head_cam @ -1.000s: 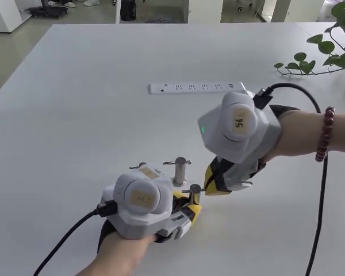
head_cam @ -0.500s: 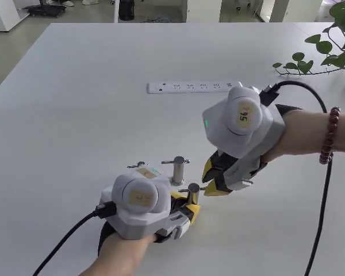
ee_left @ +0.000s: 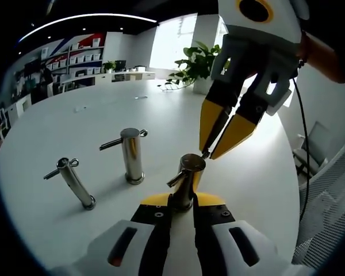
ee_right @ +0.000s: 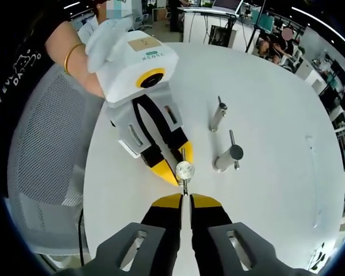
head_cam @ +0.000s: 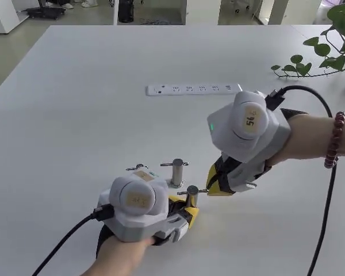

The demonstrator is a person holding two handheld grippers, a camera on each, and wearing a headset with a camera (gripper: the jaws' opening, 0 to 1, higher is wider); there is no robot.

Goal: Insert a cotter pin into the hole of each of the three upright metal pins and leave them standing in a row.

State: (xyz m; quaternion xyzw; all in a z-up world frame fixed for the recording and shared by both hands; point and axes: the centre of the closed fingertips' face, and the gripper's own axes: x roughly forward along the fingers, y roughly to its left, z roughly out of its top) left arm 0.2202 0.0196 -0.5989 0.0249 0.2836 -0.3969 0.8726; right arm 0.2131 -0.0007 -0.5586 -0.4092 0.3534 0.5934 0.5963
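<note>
Three metal pins stand on the white table (head_cam: 75,103). My left gripper (head_cam: 191,208) is shut on the lower shaft of the nearest metal pin (head_cam: 191,195) and holds it upright (ee_left: 186,183). A cotter pin (head_cam: 198,190) lies across that pin's head, its tip sticking out on the far side (ee_left: 173,180). My right gripper (head_cam: 210,188) is shut on the cotter pin's other end (ee_right: 184,185), right beside the pin's head (ee_right: 184,169). The middle pin (head_cam: 177,171) and the far pin (ee_left: 75,181) each carry a cotter pin. The far pin is partly hidden behind my left gripper in the head view.
A white power strip (head_cam: 192,89) lies further back on the table. Plant leaves (head_cam: 310,57) reach in at the far right. A black cable (head_cam: 328,201) trails from the right gripper, another cable (head_cam: 69,241) from the left.
The right gripper has dipped slightly and its yellow tips have closed in on the cotter pin at the near pin's head. The left gripper and the pins have stayed put.
</note>
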